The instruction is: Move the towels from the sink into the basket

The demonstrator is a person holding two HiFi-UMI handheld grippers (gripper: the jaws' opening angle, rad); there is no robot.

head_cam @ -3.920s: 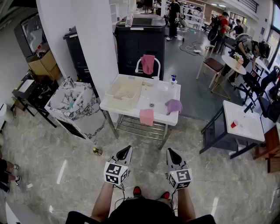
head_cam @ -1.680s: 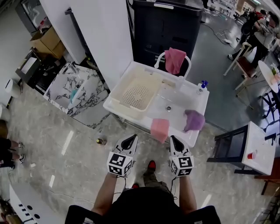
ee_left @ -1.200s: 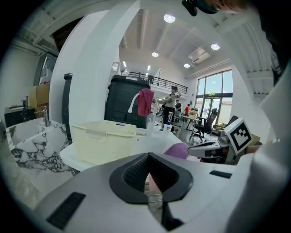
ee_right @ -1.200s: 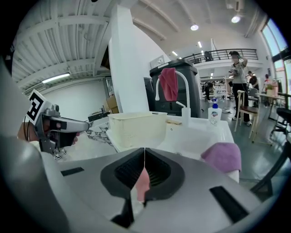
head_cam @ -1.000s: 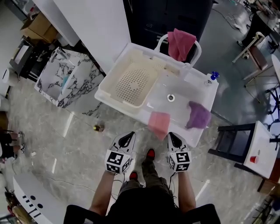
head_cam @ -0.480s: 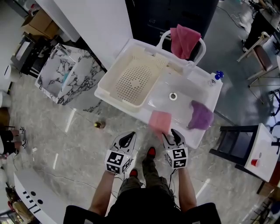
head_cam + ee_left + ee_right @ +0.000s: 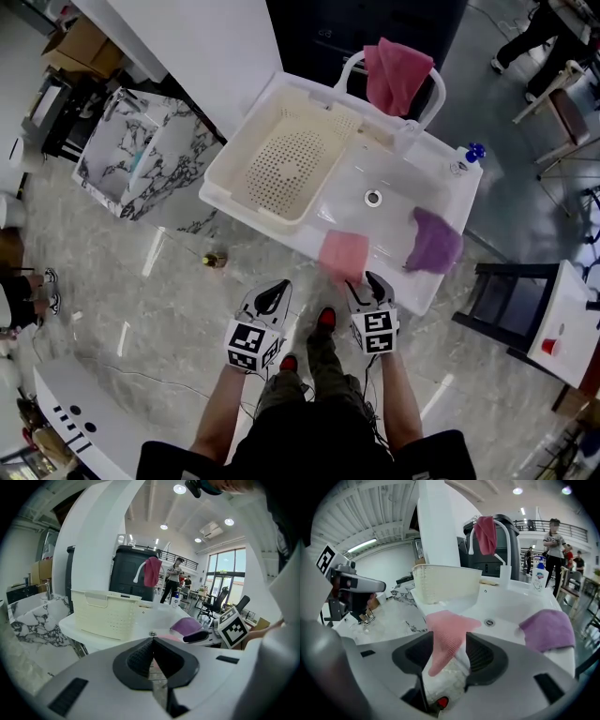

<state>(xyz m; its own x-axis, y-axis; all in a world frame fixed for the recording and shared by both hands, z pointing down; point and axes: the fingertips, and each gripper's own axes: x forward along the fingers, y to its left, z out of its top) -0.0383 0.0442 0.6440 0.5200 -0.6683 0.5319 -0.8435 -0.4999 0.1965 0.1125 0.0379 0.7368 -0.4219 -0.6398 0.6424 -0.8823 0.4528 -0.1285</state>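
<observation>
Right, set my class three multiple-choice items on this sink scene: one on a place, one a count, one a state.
1. Where does the purple towel lie? A on the sink's rim; B on the floor; C on a chair.
2. How many towels show? A one; B three; C five.
3. The right gripper's jaws are: A shut on nothing; B shut on the purple towel; C apart round the pink towel.
Key: A, it drapes the rim; B, pink, purple, a dark pink towel on the tap; C, they have just been opening, the towel hanging between them.
</observation>
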